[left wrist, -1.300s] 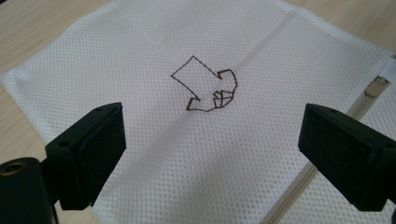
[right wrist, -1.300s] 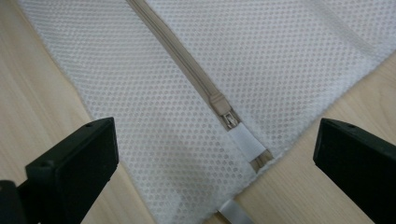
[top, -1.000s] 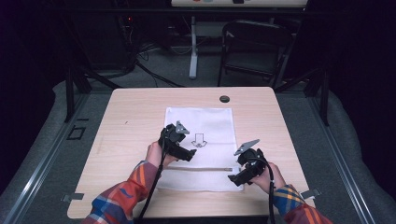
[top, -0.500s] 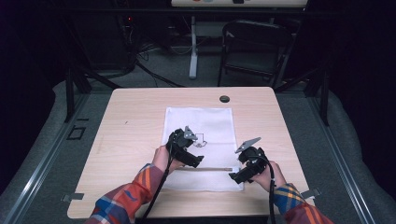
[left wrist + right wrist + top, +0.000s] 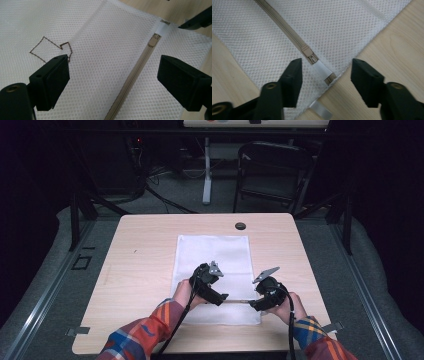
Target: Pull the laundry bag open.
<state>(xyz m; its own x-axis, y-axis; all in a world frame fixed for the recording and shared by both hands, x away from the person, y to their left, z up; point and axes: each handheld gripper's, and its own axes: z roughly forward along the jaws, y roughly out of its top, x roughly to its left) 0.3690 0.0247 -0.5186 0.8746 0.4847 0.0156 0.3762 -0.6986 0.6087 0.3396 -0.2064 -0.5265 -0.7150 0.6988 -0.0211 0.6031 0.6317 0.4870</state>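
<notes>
At the near edge of the pale wood-grain table (image 5: 140,270), a white mesh laundry bag (image 5: 212,255) lies flat, its fine honeycomb weave crossed near its near end by a beige zipper (image 5: 287,25). The right gripper (image 5: 325,72) hovers over the zipper's right end, where the ribbed slider (image 5: 308,52) meets a white fabric tab (image 5: 320,68); its blocky black jaws have just been closing and straddle the tab without pressing it, so nothing is grasped. To the left, the left gripper (image 5: 112,72) hangs with jaws spread wide and released above the mesh, the zipper running between them. Farther off, a brown stitched arrow outline (image 5: 51,48) marks the cloth, and a small dark round disc (image 5: 240,226) sits by the far edge.
</notes>
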